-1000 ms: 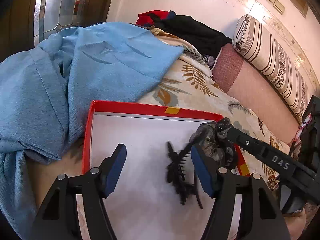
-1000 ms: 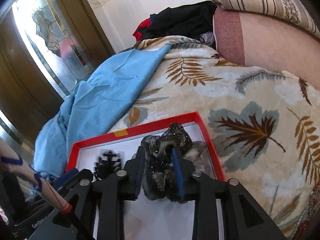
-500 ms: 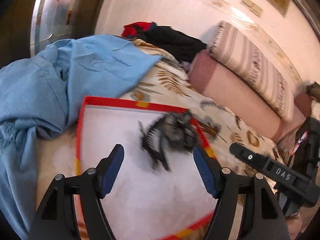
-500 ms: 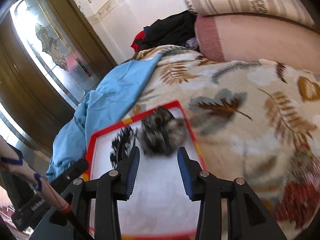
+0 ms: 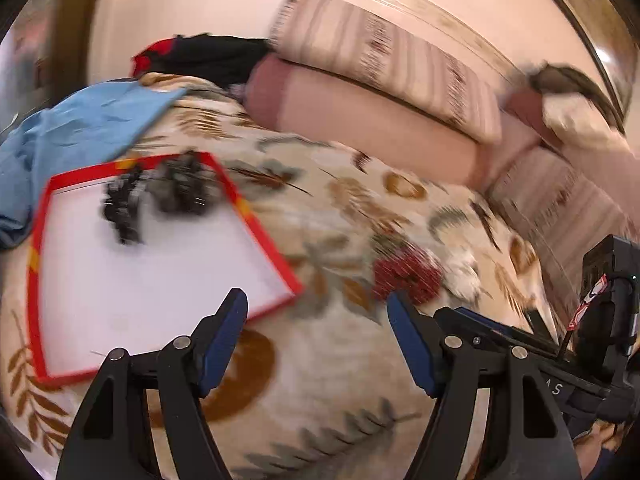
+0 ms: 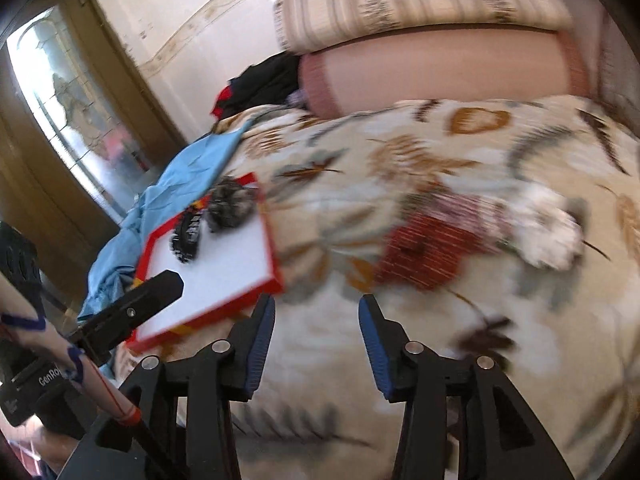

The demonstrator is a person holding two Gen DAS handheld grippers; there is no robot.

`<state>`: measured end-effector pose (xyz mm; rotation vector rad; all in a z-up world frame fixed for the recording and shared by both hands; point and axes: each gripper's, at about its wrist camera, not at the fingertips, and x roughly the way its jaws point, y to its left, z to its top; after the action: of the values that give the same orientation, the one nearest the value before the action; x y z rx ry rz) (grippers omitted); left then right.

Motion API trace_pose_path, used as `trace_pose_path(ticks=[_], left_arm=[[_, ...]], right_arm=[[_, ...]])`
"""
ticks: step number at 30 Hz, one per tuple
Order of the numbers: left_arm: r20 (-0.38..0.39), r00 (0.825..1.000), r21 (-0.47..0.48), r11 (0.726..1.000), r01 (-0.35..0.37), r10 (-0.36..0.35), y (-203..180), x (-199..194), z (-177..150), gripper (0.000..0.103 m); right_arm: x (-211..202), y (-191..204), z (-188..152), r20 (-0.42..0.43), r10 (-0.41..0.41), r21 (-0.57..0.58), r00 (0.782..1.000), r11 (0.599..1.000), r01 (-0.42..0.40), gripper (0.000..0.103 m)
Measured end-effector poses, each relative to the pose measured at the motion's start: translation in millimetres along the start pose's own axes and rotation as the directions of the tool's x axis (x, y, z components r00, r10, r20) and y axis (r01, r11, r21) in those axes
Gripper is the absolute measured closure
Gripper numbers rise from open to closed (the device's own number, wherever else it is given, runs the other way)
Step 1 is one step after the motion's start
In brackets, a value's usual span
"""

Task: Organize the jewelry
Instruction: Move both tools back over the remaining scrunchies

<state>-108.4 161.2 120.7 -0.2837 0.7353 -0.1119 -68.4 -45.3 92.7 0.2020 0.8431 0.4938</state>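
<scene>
Red pile, left wrist view: a red beaded piece (image 5: 406, 276) lies on the leaf-print bedspread (image 5: 340, 360) with a white piece (image 5: 464, 270) just beside it on its right; both sit ahead of the left gripper (image 5: 316, 316) and a little to the right, nearer its right-hand finger.
Long axis, left wrist view: the two pieces together run roughly left to right across the view, though motion blur hides their outlines.
Box, left wrist view: the red-rimmed box (image 5: 256, 220) with a white floor lies up and to the left, holding a black comb-like piece (image 5: 122, 212) and a dark grey bundle (image 5: 182, 190) side by side at its far end.
Left tongs: fingers spread wide, nothing between them, hovering above the bedspread and tilted down toward it.
Red pile, right wrist view: the red beaded piece (image 6: 432, 252) lies ahead and to the right of the right gripper (image 6: 316, 320), the white piece (image 6: 548, 236) further right, touching or nearly so; I cannot tell which.
Box, right wrist view: the red-rimmed box (image 6: 270, 248) sits to the left, its near corner close to the left-hand finger; the black comb-like piece (image 6: 188, 236) and dark grey bundle (image 6: 230, 208) lie at its far end.
Right tongs: fingers apart and empty, pointing forward over the bedspread.
Nearer hand: probably the right, since the pile looms larger in its view, but the left gripper's body (image 6: 128, 312) at the left edge is close too.
Coming move, as I judge it: a reach forward and rightward to the red piece, then a carry leftward to the box.
</scene>
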Motion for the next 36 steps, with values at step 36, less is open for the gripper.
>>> trace_pose_path(ticks=[36], left_arm=[[-0.152,0.982,0.297,0.953,-0.066,0.115,-122.0,53.7,-41.1,0.027]], right_arm=[[-79.5,-168.7,-43.3,0.133,-0.126,0.316,0.983,0.946,0.078,0.044]])
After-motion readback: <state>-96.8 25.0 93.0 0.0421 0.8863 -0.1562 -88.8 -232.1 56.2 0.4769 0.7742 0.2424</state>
